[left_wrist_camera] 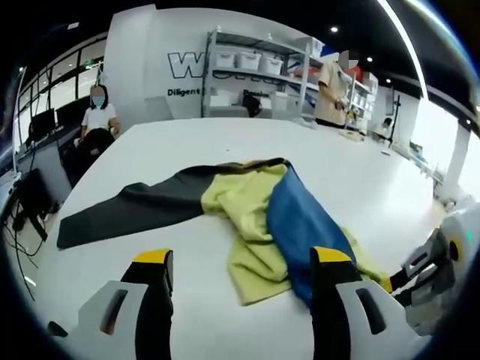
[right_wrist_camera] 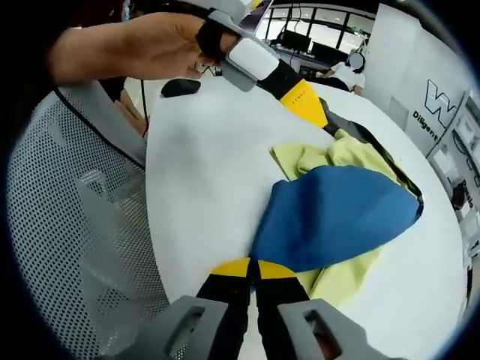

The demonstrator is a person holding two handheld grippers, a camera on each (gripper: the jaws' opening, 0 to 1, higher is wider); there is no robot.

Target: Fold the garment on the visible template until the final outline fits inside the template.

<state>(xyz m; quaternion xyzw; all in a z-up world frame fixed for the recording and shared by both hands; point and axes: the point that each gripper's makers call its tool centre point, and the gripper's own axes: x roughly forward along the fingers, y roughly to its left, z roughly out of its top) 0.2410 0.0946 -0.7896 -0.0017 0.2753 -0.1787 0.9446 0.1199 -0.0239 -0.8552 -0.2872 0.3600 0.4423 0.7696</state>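
"Diligent" on the wall [left_wrist_camera: 161,52]

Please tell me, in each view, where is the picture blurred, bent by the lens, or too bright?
Left gripper view: window glare at the right edge, table edges curve, left gripper sharp. Right gripper view: mesh chair and hand soft and stretched; blue garment clear near the right gripper.

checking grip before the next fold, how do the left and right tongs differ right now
The left tongs stand open, jaws wide apart over the white table with nothing between them; the right tongs are pressed shut. The left hovers short of the garment, while the right's tips sit at the blue panel's edge, seemingly pinching it. Both have black jaws with yellow tips.
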